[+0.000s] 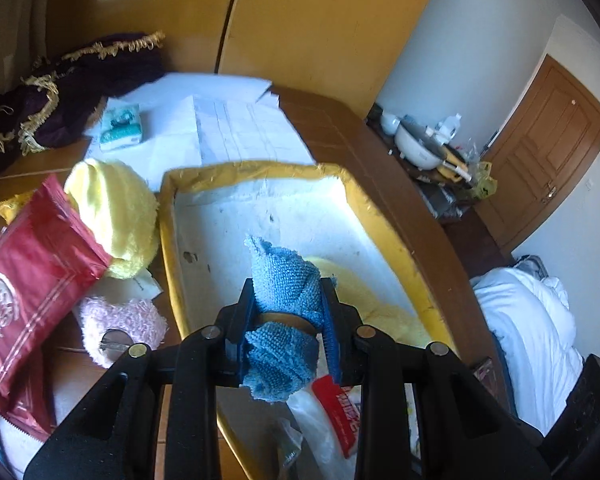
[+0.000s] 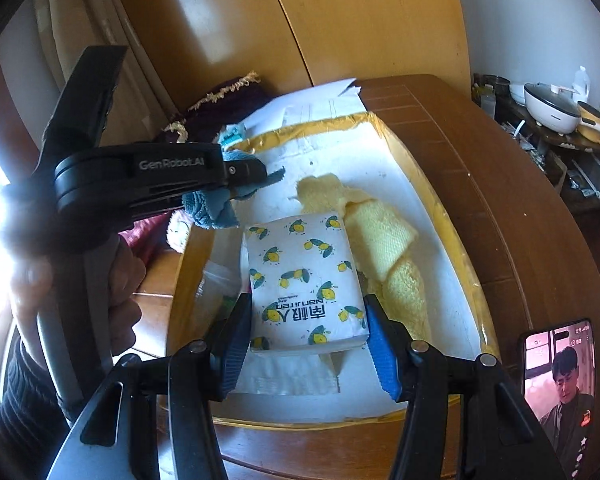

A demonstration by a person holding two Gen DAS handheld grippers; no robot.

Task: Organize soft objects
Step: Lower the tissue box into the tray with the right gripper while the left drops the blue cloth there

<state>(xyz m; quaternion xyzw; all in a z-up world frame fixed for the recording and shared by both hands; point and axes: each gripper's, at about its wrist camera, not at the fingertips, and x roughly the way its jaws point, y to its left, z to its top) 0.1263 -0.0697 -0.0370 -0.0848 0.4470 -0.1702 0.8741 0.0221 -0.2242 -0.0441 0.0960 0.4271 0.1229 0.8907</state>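
Left gripper (image 1: 288, 308) clamped on blue cloth (image 1: 286, 284), held above yellow-rimmed tray (image 1: 256, 170). Right gripper (image 2: 306, 334) spread around tissue pack (image 2: 304, 280), blue pads (image 2: 382, 352) touching or just beside its sides, cannot tell which. Yellow towel (image 2: 380, 236) at 2 o'clock of pack, inside tray. Phone (image 2: 560, 392) at 4 o'clock.

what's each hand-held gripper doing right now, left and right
Left hand-held gripper: closed on the blue cloth, above the tray.
Right hand-held gripper: closed on the tissue pack in the tray.
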